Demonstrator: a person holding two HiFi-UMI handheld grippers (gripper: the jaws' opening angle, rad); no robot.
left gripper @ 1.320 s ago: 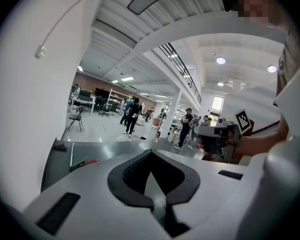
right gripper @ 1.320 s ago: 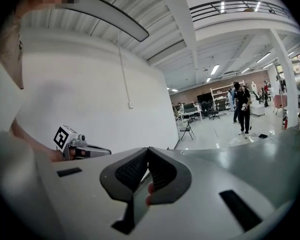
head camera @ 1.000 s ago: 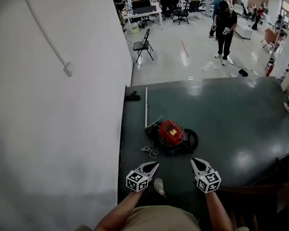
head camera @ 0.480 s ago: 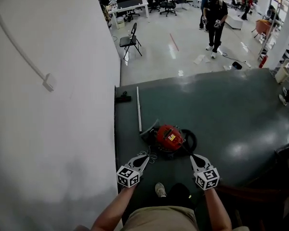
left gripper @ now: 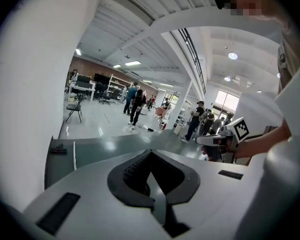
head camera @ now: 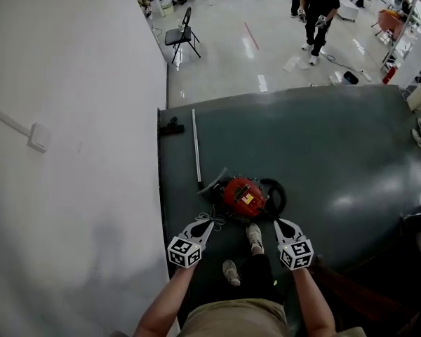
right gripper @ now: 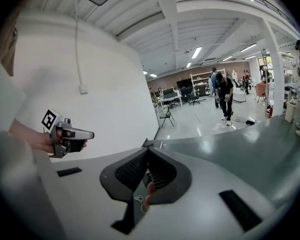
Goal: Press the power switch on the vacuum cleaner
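The head camera sits high and looks steeply down at the dark mat (head camera: 323, 160), with the left gripper (head camera: 208, 225) and right gripper (head camera: 279, 225) close at the bottom. Each gripper camera rides low, right behind its own jaws, looking flat and far across the mat. All three see the mat, the white wall (head camera: 70, 118) and the black folding chair (head camera: 182, 30). Each gripper camera also sees the other gripper off to one side.

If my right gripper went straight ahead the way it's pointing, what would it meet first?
Probably nothing close. The right gripper points nearly level, above the red vacuum cleaner, toward the far corner of the dark floor by the white wall. Depth is hard to judge.
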